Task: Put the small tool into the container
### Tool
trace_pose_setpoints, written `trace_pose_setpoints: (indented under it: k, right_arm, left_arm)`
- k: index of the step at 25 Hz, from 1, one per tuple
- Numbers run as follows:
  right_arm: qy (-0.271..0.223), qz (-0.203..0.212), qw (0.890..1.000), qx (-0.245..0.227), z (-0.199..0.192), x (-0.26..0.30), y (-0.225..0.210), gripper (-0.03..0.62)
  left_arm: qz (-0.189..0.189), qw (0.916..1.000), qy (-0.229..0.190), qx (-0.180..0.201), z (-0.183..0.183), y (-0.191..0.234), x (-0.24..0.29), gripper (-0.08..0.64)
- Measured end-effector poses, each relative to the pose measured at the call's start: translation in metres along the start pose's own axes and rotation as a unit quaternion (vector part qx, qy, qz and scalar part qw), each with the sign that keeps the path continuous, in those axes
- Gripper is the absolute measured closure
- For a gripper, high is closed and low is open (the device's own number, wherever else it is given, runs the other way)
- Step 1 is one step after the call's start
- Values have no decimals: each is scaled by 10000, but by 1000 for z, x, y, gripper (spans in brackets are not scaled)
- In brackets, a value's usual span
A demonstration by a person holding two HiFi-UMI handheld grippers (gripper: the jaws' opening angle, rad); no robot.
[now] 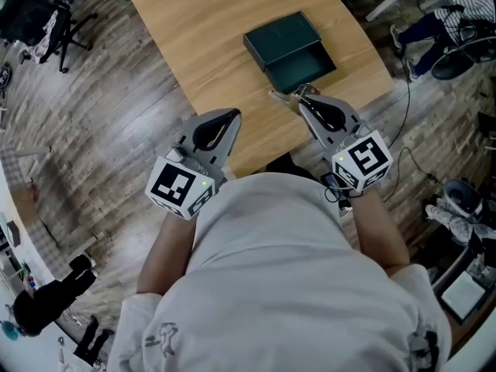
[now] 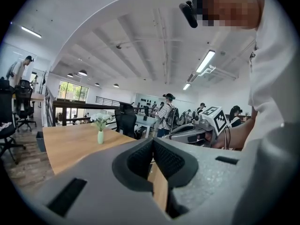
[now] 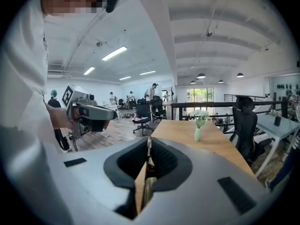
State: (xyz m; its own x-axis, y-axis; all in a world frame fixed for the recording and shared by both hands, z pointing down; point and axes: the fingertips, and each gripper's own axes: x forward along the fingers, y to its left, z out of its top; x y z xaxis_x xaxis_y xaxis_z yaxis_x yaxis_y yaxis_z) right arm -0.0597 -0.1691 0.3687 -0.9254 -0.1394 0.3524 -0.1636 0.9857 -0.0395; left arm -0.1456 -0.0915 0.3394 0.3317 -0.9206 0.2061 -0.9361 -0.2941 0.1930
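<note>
As right gripper clamps small tool just below container (upper ctr), prob. for drop-in, left gripper idles w/ jaws together, empty.

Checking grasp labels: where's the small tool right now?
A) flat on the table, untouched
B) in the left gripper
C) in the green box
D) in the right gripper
D: the right gripper is shut on the tool, near the box; the left gripper is shut with nothing in it.
</note>
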Motion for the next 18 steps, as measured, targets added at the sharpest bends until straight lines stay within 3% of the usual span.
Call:
trace_pose_setpoints:
  k: [8,18]
  right_arm:
    - [399,660,9970,-63,-21,15,-43,561]
    - [968,1463,9842,-249,-57,44,-98,561]
  left_arm:
    - [364,9989,123,-257,-6,7,42,554]
    - [784,9944,391,-592,-24,22,98,554]
